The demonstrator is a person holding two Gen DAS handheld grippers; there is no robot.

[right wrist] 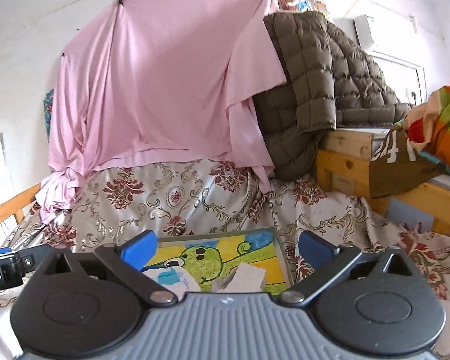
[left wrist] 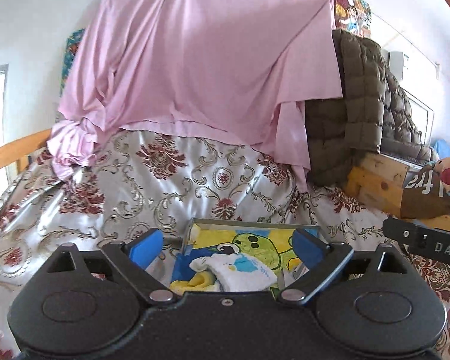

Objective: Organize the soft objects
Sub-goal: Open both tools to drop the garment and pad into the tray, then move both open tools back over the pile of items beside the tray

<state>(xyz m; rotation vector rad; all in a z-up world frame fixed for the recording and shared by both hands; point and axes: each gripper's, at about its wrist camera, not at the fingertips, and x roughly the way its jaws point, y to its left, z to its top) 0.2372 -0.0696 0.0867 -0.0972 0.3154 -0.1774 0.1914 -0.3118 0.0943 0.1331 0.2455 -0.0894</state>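
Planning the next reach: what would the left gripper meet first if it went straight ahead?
Probably the floral bedcover, just beyond the tray; the open left gripper points slightly downward. Depth is unclear.

Glossy satin bedspread [left wrist: 171, 186]; matt (quilted) jacket [left wrist: 354, 114]

Bedroom, brocade bedspread [left wrist: 171, 180] (wooden bedframe [right wrist: 342, 162])

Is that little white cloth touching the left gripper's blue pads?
Apart. In the left wrist view the white cloth lies in the tray, with painted tray floor showing between it and each pad of the open left gripper.
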